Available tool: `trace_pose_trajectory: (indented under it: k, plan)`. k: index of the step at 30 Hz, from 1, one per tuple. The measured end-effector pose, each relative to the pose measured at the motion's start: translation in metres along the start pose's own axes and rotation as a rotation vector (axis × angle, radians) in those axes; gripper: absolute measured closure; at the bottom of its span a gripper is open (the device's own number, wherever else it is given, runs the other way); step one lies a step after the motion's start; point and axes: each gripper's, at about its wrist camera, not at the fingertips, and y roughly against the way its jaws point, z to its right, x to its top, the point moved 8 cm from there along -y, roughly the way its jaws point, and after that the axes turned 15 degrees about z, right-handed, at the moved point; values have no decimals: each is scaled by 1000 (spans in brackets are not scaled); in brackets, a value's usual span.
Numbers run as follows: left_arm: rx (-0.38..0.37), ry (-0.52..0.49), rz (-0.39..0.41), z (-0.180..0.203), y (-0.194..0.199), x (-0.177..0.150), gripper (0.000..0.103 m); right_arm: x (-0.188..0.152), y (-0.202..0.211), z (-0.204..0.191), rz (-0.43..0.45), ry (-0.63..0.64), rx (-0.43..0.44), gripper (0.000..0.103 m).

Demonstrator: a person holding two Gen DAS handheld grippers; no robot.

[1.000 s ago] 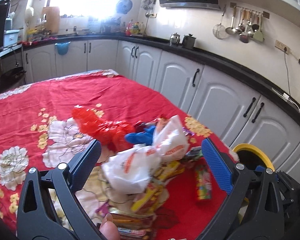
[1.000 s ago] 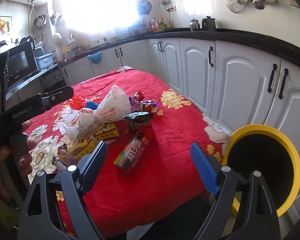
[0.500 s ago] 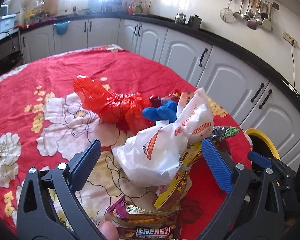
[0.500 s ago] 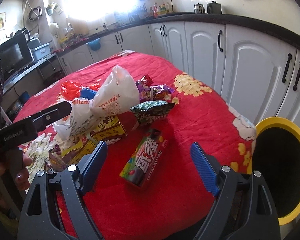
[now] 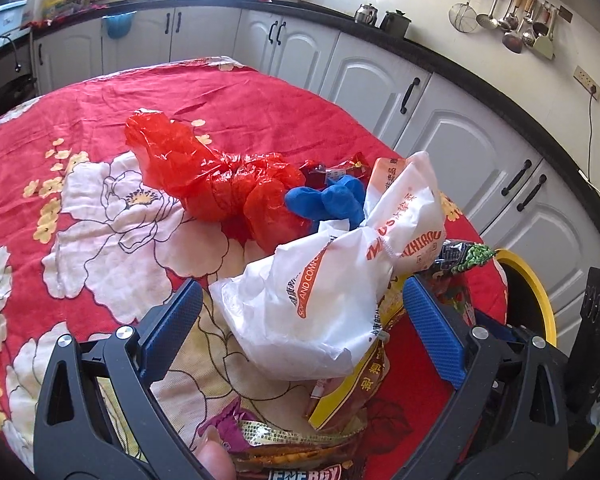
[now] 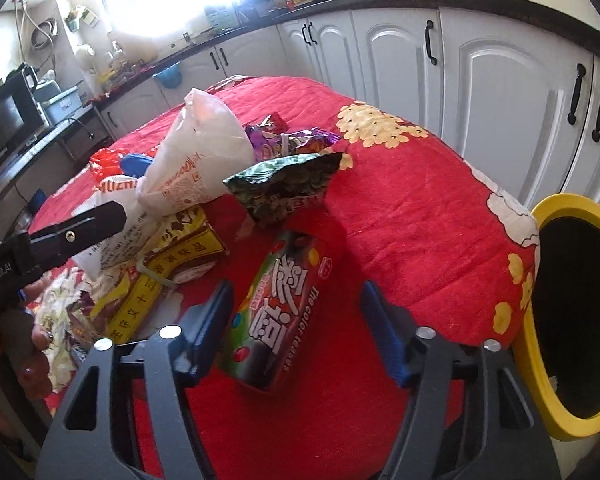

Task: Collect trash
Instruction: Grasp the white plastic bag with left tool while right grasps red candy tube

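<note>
The right gripper [image 6: 296, 320] has just been closing its jaws around the colourful candy box [image 6: 278, 312], not yet pinching it, likely bound for the yellow-rimmed bin [image 6: 540, 360]. The left gripper [image 5: 300, 316] straddles the crumpled white plastic bag [image 5: 332, 280], jaws wide apart.

Right tool [image 6: 296, 320] closing around candy box [image 6: 284, 312] — pads not touching.

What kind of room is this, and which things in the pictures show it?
Most likely a home kitchen. White cabinets run under a dark countertop, ladles and strainers hang on the wall, and a microwave stands at the side. Snack wrappers lie on a table with a red floral cloth.
</note>
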Motion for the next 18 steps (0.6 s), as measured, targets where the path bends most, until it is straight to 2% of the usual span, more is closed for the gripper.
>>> trace_pose_trajectory:
  k: [1,3,5,18]
  plan:
    - [-1,2,-3,0,-1,0,11,-1,0,1,0,10,-8,51]
    - [0,10,-9,0,-2,-1,11,-2,1,4,2,24,-20,64]
    - [-2,20,-17,-1,-3,-3,12,-3,2,9,3,24,-27,73]
    - [-17,-24,-31,1,4,-5,39,-10,19,15,11,-13,2,73]
